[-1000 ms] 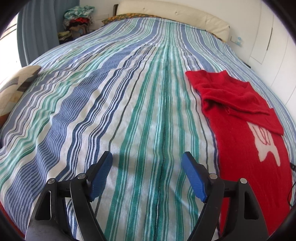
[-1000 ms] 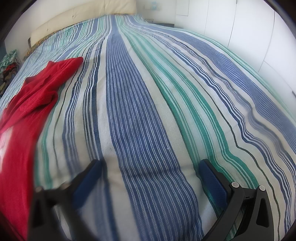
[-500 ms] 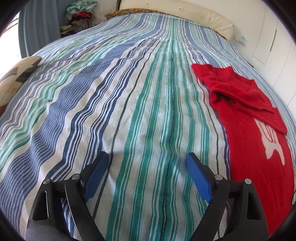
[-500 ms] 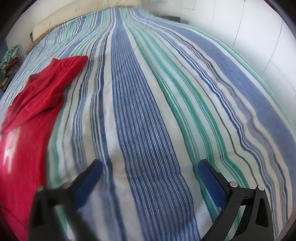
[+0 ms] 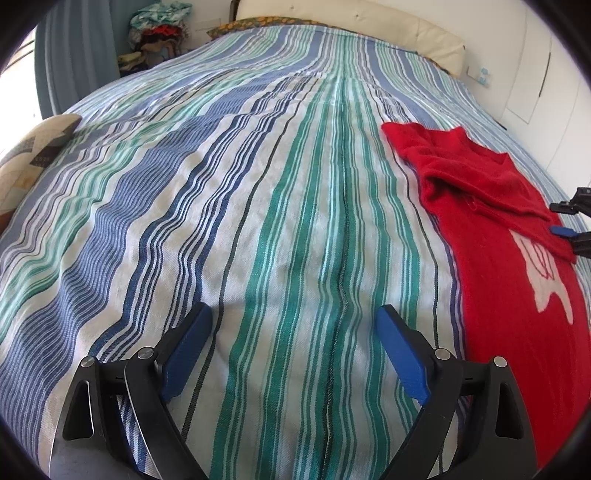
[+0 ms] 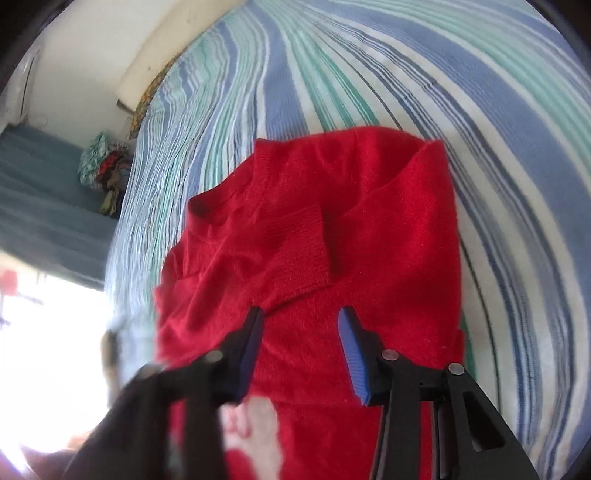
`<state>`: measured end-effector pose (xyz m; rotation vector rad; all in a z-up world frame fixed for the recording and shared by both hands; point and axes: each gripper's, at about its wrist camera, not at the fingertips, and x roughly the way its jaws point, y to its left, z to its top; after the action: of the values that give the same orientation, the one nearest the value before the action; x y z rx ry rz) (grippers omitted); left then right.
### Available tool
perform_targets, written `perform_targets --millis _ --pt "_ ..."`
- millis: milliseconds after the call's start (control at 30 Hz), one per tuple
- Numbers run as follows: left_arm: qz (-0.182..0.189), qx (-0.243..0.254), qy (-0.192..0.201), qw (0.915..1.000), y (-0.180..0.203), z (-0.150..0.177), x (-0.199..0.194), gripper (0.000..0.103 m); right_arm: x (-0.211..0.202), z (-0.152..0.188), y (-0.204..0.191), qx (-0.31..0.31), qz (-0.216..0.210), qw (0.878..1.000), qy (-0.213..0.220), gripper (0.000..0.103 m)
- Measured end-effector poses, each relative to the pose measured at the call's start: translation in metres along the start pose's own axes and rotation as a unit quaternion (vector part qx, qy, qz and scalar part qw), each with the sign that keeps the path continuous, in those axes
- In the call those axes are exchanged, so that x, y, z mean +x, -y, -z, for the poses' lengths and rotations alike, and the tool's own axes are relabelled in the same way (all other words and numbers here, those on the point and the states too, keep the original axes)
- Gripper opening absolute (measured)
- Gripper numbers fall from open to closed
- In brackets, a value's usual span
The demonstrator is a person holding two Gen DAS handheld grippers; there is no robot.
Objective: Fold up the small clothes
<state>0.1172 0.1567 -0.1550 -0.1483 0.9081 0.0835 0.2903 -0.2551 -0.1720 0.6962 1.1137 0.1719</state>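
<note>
While its jaws are closing, the right gripper (image 6: 301, 323) hangs over the red sweater (image 6: 369, 229), fabric below the gap, neither pad pressing it. Left gripper (image 5: 293, 325): jaws wide and opening, nothing between, over bare striped bedspread (image 5: 229, 206). Bed with cream headboard (image 5: 354, 26) at the far end; white cupboard doors (image 5: 535, 66) right; blue curtain (image 5: 77, 55) far left. Patterned cushion (image 5: 33, 155) at left edge; heap of clothes (image 5: 155, 33) beyond the far left corner. Sweater lies on the bed's right side, long axis near-to-far, one sleeve folded across its body.
</note>
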Motion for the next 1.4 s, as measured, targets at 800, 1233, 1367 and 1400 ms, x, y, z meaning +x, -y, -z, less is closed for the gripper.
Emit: perform_targets --millis 800,1233,1367,1400 --pt "0.001 0.006 -0.008 1.0000 0.003 0.003 0.004 0.097 -0.067 0.054 -0.012 -0.143 0.134 0.974 0.111 0.057" --pt "-0.011 0.013 -0.010 0.9998 0.007 0.002 0.005 0.098 -0.301 0.158 0.025 -0.310 0.365 0.818 0.318 0.098" --pt "-0.012 0.013 -0.009 0.9998 0.007 0.003 0.004 0.099 -0.323 0.185 0.023 -0.330 0.393 0.785 0.347 0.102" --pt "-0.012 0.013 -0.009 0.9998 0.006 0.003 0.004 0.099 -0.321 0.191 0.024 -0.327 0.385 0.790 0.346 0.102"
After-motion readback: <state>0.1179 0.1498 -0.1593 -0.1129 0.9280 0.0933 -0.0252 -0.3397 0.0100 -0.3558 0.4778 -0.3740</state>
